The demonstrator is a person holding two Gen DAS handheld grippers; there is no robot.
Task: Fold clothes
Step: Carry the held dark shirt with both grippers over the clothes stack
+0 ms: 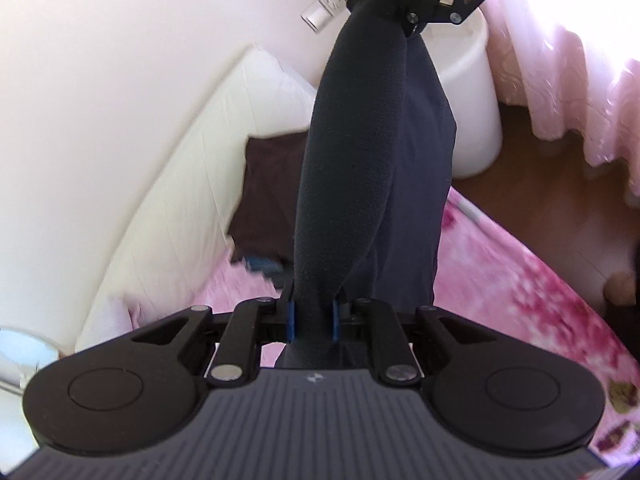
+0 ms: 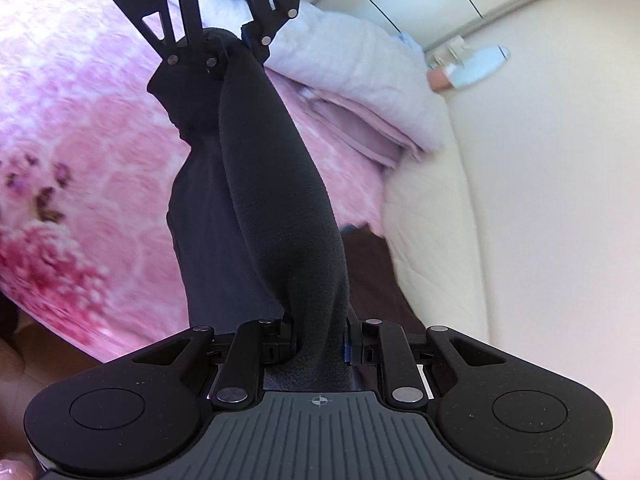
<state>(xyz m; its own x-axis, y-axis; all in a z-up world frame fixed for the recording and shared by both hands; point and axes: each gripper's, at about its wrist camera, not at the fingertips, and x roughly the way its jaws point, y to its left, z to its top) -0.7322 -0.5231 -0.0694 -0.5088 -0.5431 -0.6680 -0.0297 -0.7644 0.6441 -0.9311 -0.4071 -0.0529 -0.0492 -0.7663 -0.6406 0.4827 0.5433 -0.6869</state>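
We hold a dark fleece garment (image 1: 344,168) stretched in the air between our two tools, above the bed (image 1: 520,288) with its pink flowered cover. The left gripper (image 1: 313,316) has its fingers clenched on one end of the cloth, and the right gripper (image 2: 320,340) is clenched on the other end, so the cloth hangs as a thick roll with a thinner layer (image 2: 212,240) beside it. To fold it well, we judge that both ends should stay level and the pull even, so the layers do not twist, and the cloth should come down flat on the bed
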